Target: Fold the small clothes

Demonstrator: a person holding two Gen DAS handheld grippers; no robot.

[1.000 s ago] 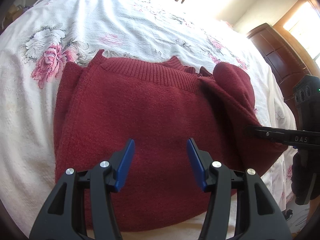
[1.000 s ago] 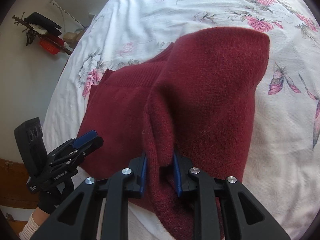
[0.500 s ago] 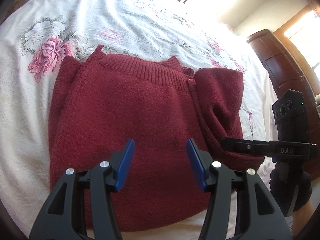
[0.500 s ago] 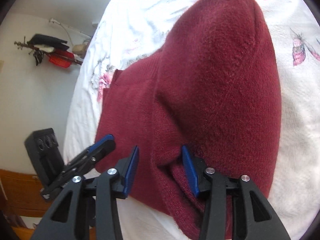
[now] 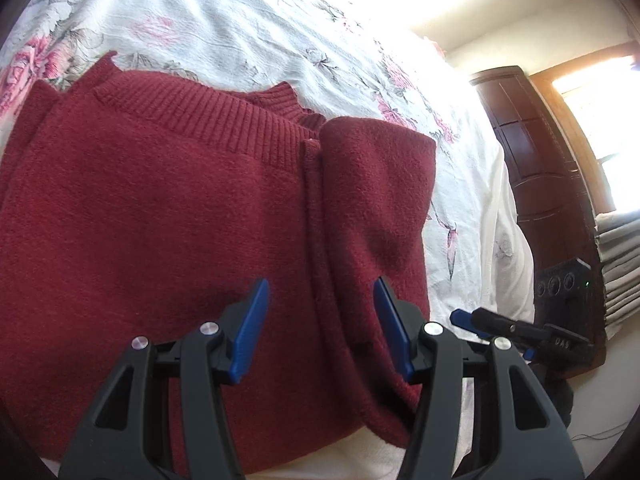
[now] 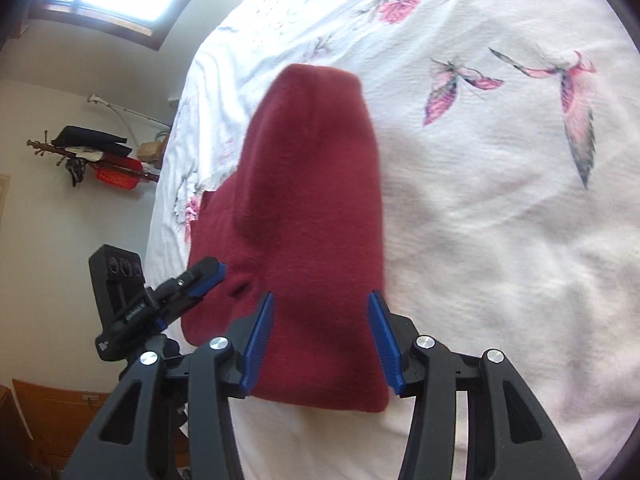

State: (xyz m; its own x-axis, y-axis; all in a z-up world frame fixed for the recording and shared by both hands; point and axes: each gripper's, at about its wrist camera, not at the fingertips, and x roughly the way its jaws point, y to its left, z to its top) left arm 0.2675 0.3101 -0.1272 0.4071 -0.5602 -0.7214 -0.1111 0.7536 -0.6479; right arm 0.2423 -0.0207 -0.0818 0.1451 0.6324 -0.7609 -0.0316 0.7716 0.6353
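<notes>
With both my left claw point(image 5: 320, 326) and right claw point(image 6: 322, 344) spread wide and grasping nothing, the dark red knitted sweater point(image 5: 168, 220) lies half-folded on the white floral bedspread point(image 5: 248, 28), so I'd pinch its near hem at both corners evenly.

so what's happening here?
A person with a handheld gripper in each hand is folding a dark red sweater on a floral bedspread. The sweater's right side is folded in as a narrow flap. Both the left gripper and right gripper are open and hold nothing, hovering over the near edge of the sweater.
</notes>
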